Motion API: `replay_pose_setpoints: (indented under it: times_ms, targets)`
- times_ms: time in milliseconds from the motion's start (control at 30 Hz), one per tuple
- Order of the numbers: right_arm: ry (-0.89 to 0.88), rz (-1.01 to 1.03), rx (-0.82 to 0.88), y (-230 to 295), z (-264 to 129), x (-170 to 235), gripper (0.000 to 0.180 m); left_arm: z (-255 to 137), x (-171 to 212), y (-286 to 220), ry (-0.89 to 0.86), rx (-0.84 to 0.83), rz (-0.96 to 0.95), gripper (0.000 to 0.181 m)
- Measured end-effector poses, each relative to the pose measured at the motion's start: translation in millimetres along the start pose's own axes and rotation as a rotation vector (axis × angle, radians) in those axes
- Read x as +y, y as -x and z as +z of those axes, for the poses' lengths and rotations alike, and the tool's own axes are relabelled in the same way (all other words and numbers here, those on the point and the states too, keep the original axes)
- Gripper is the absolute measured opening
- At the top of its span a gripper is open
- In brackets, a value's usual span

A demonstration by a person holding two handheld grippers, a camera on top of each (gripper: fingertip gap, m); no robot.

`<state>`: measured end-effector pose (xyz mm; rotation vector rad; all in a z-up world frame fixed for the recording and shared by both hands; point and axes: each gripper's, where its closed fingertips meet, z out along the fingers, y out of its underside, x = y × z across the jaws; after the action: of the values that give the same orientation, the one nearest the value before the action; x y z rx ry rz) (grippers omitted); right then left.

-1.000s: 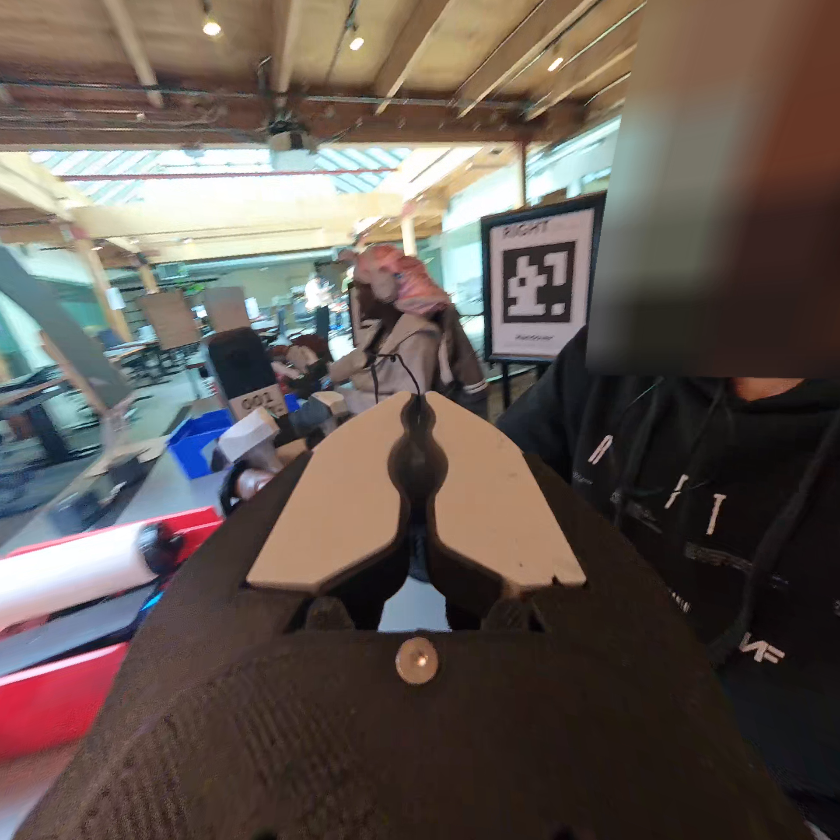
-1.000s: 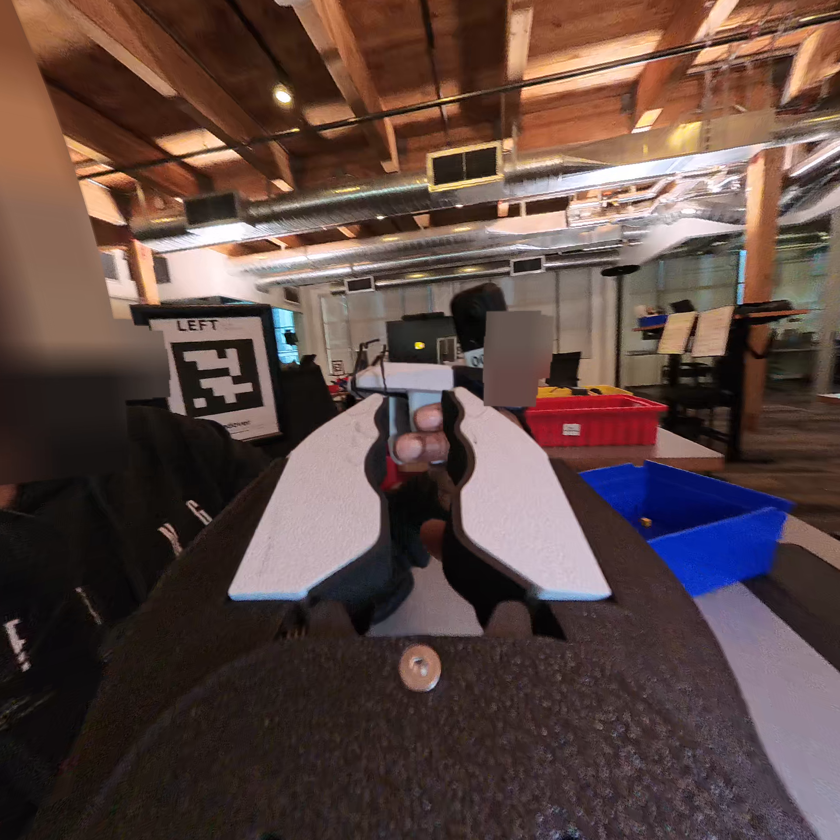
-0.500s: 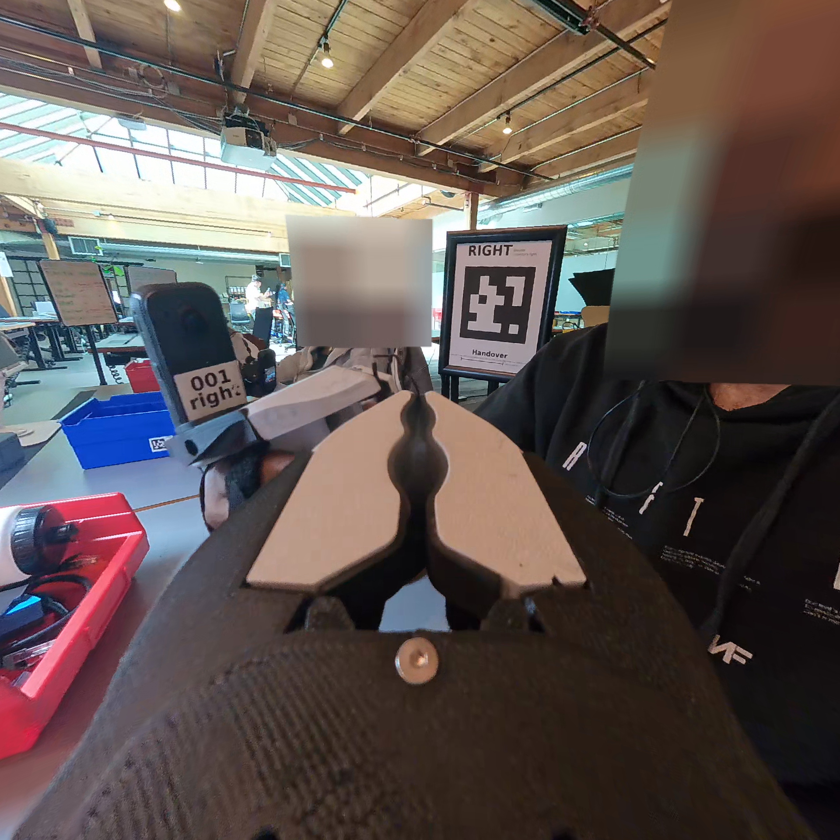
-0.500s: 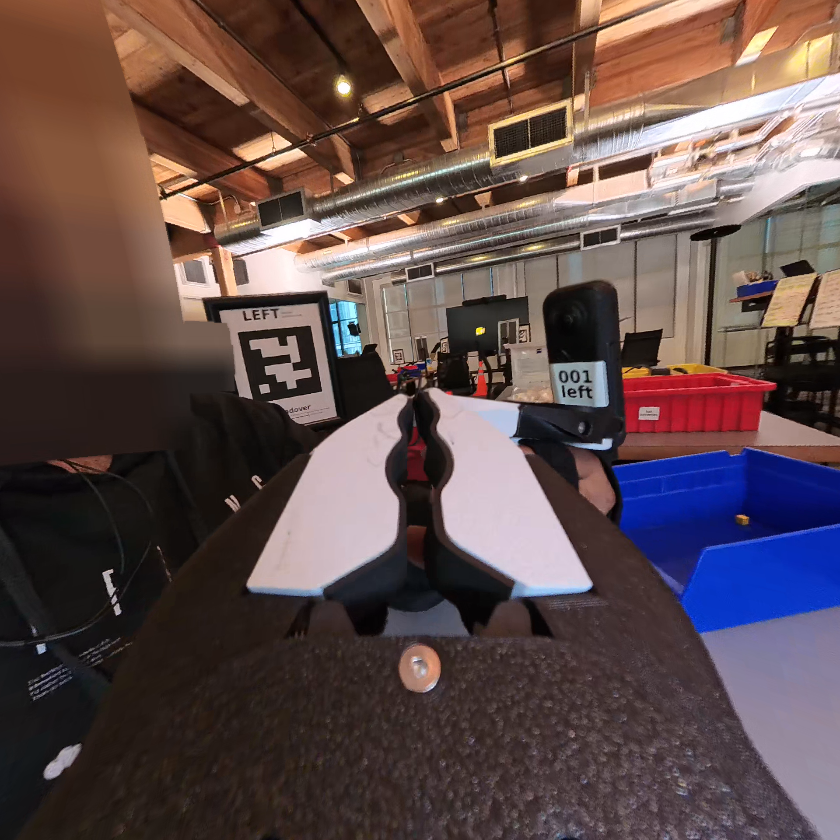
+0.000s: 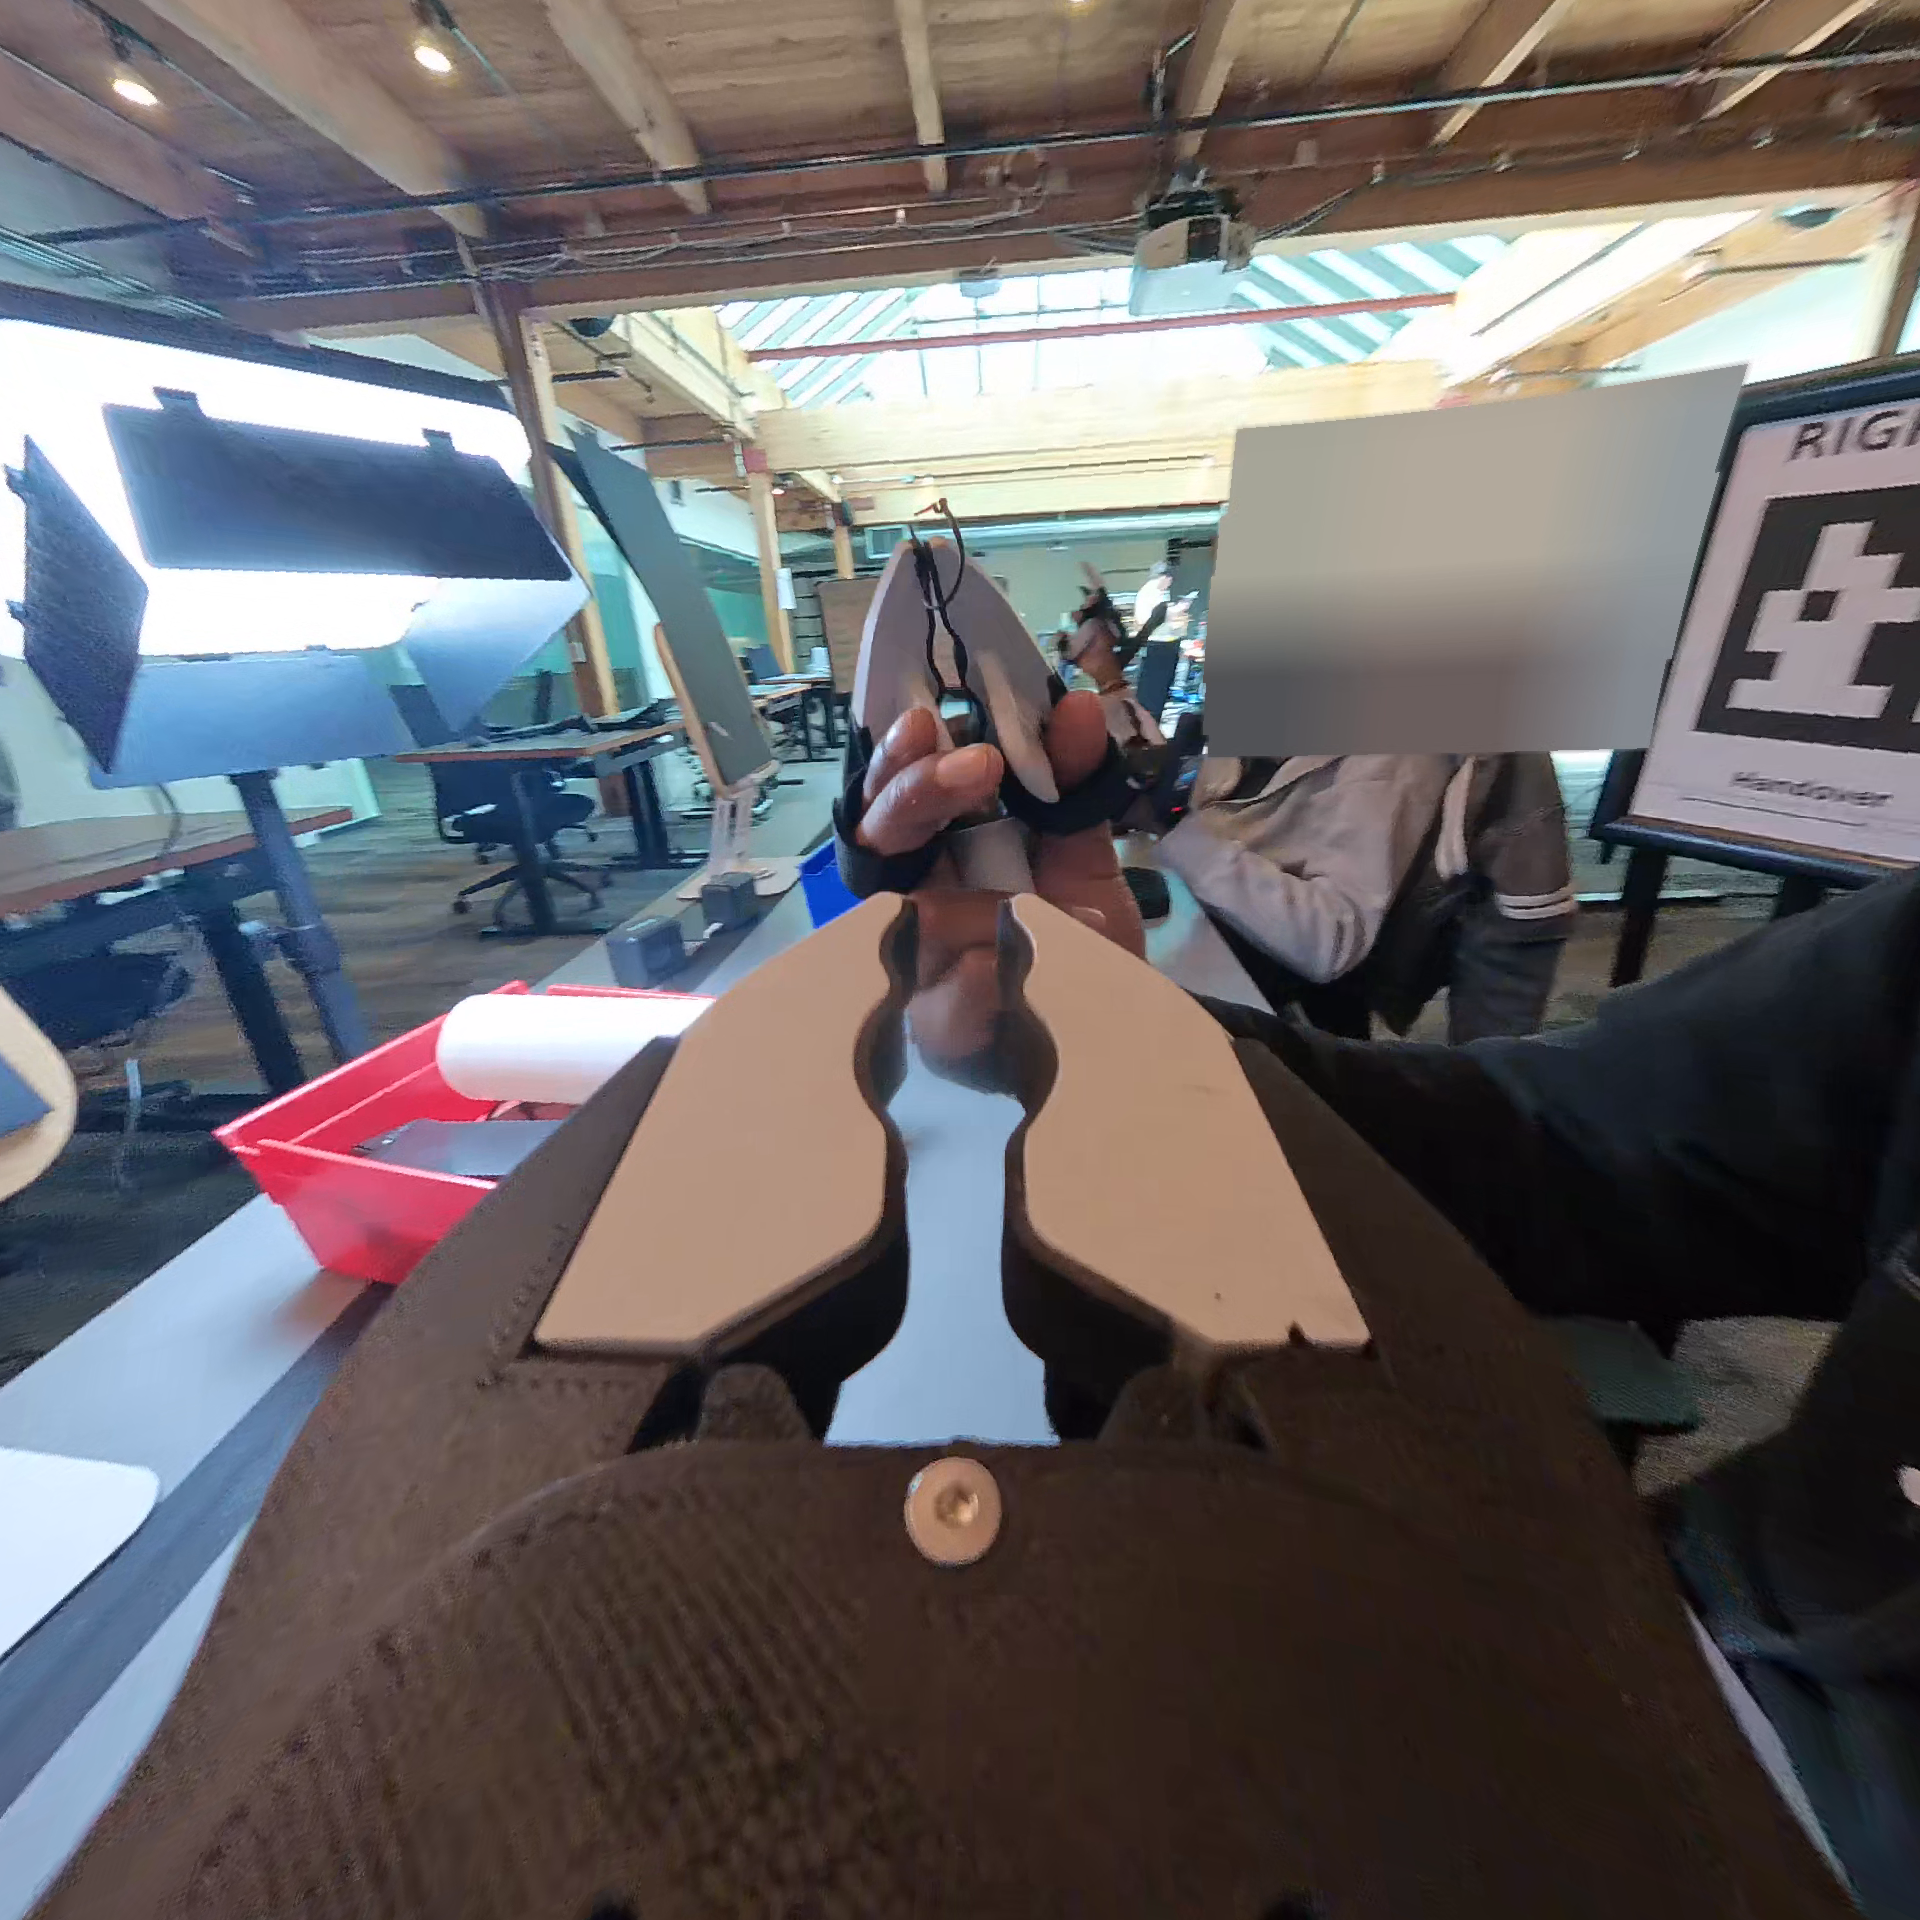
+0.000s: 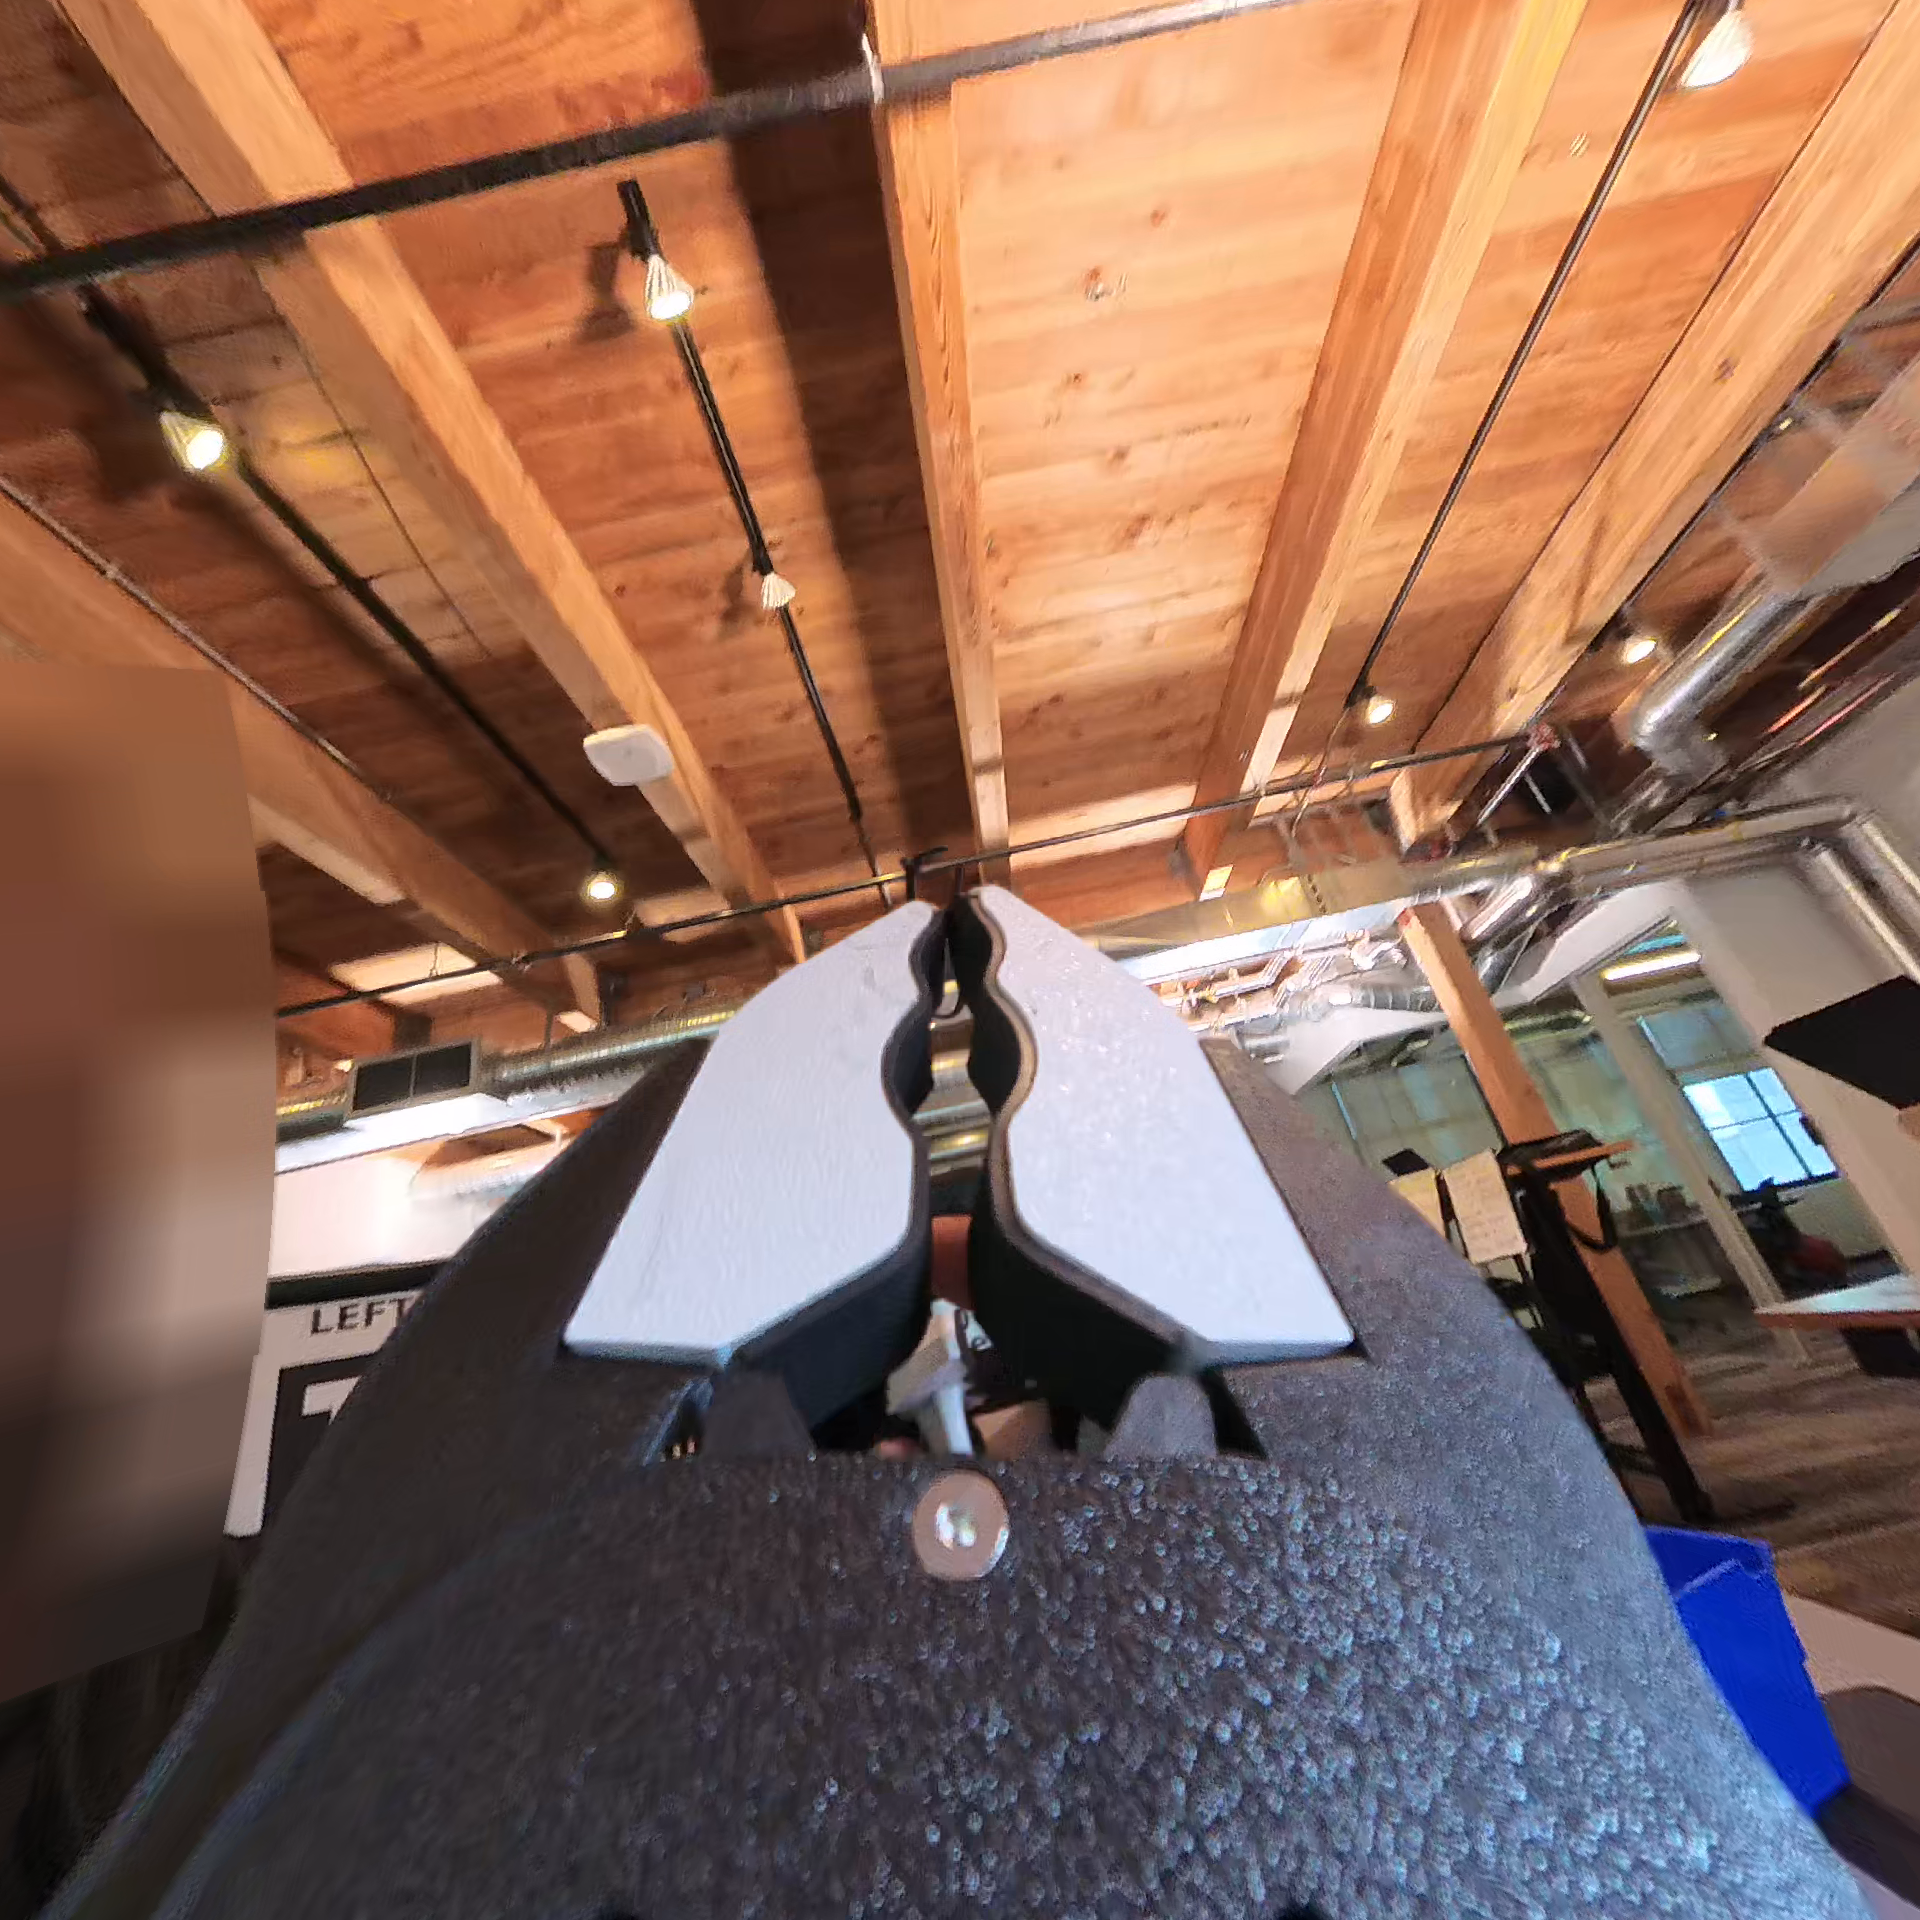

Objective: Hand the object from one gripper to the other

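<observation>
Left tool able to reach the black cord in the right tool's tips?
Probably yes: left tool is open, and the cord pokes free above the right tool's shut tips. It must rise past the hand.

The left wrist view sits just behind its own claw [image 5: 956, 920], facing level across the table [image 5: 135, 1382] toward the other claw [image 5: 940, 582], held upright close ahead. The right wrist view sits behind that same claw [image 6: 958, 909], tilted steeply up at the ceiling beams [image 6: 935, 416]. Both views share this claw.
</observation>
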<state>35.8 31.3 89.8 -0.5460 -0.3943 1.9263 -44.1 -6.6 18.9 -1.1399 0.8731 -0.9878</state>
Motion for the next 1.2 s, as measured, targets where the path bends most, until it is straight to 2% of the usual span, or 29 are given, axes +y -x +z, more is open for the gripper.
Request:
replay_pose_setpoints:
  times_ms: [167, 367, 600, 733, 833, 967, 1067, 1200]
  targets:
    - [-0.046, 0.035, -0.013, 2, 3, 7, 0.001, 20, -16, 3, -0.027, -0.136, 0.103, 0.017]
    - [-0.039, 0.087, 0.009, -5, 3, 29, 0.001, 38, -28, 6, -0.034, -0.197, 0.222, 0.017]
    - [-0.014, 0.132, 0.042, -19, -1, 49, 0.002, 47, -9, 16, -0.001, -0.192, 0.221, 0.015]
    - [-0.004, 0.150, 0.065, -27, -5, 56, 0.001, 39, -10, 24, -0.010, -0.240, 0.262, 0.002]
    - [0.004, 0.156, 0.073, -30, -6, 61, 0.001, 33, -12, 28, -0.011, -0.250, 0.269, 0.000]
    - [0.000, 0.177, 0.083, -33, -8, 66, 0.001, 29, -12, 32, -0.010, -0.262, 0.266, 0.000]
    - [-0.001, 0.178, 0.087, -34, -9, 65, 0.001, 30, -10, 33, -0.020, -0.240, 0.204, 0.012]
    - [0.001, 0.182, 0.089, -36, -10, 65, 0.001, 33, -6, 33, -0.023, -0.232, 0.179, 0.013]
